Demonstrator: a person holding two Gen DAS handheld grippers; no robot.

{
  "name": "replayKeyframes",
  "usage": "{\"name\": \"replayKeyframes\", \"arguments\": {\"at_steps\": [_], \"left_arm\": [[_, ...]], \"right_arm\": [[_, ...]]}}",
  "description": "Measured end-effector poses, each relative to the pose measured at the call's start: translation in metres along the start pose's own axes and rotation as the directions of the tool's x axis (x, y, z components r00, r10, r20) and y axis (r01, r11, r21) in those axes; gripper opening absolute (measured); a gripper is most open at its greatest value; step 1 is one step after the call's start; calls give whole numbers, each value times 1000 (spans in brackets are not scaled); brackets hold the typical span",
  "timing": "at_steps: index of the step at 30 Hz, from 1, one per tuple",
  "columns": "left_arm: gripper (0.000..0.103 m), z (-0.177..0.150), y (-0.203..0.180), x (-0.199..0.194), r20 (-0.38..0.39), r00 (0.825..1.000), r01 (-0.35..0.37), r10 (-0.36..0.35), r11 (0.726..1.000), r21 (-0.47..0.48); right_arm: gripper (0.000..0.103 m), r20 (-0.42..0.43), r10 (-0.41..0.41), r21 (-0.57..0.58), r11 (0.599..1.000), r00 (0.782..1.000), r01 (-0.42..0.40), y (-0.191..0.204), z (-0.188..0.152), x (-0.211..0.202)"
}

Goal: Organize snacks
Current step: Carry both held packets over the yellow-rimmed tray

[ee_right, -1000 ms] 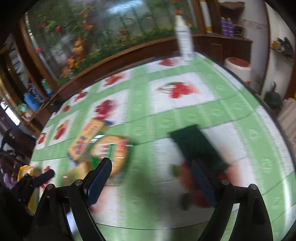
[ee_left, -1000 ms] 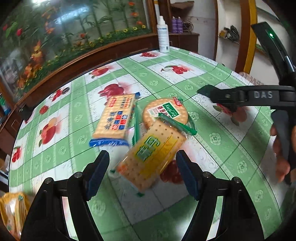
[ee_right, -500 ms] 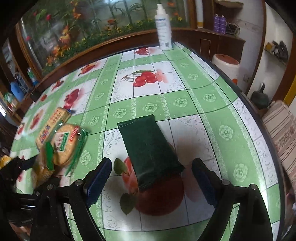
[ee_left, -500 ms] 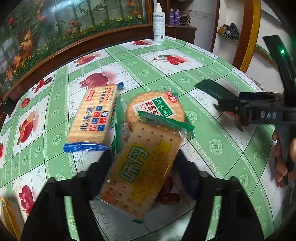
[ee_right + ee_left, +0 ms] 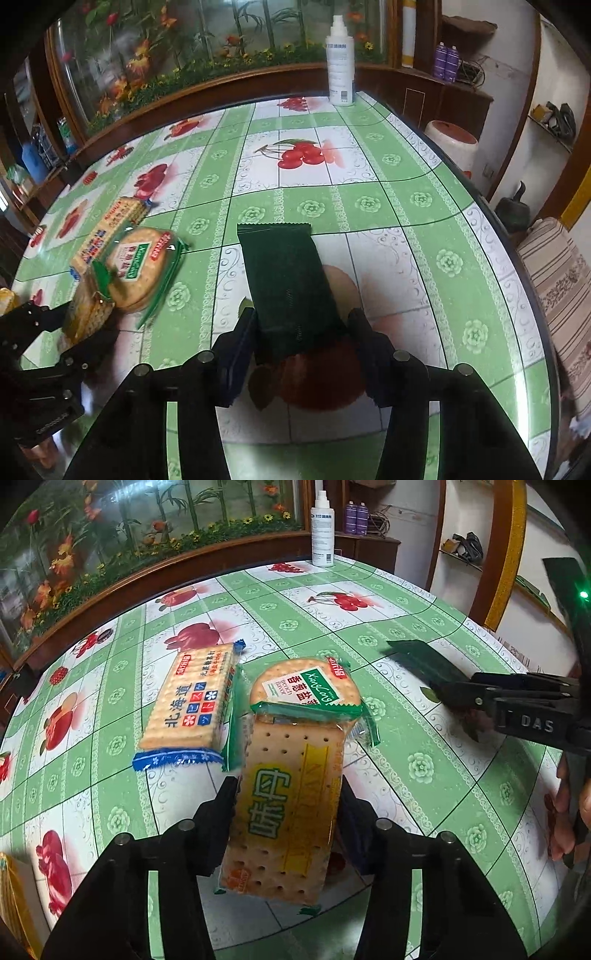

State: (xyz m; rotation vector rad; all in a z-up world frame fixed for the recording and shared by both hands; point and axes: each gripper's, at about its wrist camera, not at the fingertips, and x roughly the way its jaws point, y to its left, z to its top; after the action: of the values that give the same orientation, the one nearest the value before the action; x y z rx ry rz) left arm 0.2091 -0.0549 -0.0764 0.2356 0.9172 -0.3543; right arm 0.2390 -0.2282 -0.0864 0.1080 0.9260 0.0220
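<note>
A yellow cracker pack (image 5: pixel 288 768) lies between the fingers of my left gripper (image 5: pixel 288 806). The jaws are closing and both pads touch its long sides. Its far end rests on a round cracker pack with a green label (image 5: pixel 306 686). A blue-trimmed cracker pack (image 5: pixel 188 705) lies flat to their left. In the right wrist view my right gripper (image 5: pixel 301 332) is shut on the near end of a dark green packet (image 5: pixel 284 266) on the tablecloth. From the left wrist view this grip shows at the right (image 5: pixel 458 692). The cracker packs (image 5: pixel 142 266) lie left of it.
A white spray bottle (image 5: pixel 340 62) stands at the table's far edge. The green fruit-print tablecloth (image 5: pixel 406 206) ends at a curved edge on the right, with a round stool (image 5: pixel 452 144) and a striped cushion (image 5: pixel 554 280) beyond. A yellow bag (image 5: pixel 11 897) lies near left.
My left gripper has come forward around the yellow pack and its jaws have narrowed onto it. My right gripper has reached the dark green packet and shut on it.
</note>
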Motion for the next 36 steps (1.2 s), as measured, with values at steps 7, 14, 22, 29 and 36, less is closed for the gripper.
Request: {"name": "replayKeyframes", "arguments": {"at_steps": [7,14,22,29,36], "left_arm": [[49,-7,-5,-20,33,999,-39,40,999,-37],[49,-15,-9,-51,88,991,-92,97,994,-60],[49,-30,-9,-90,148,979,-127,141,987,-97],[49,-45,-3,-112,171,972,-139,160,982,-131],[49,-63,12,-132,182,967,-147,180,973,-178]], "right_arm": [[52,60,25,-18,1000,998,-23,10,-9,-35],[52,100,44,-66,997,994,-37,33,-29,-66],[52,142,54,-131,991,988,-35,60,-54,-99],[52,160,74,-175,983,984,-45,82,-68,-118],[52,183,84,-211,977,979,-44,102,-76,-133]]}}
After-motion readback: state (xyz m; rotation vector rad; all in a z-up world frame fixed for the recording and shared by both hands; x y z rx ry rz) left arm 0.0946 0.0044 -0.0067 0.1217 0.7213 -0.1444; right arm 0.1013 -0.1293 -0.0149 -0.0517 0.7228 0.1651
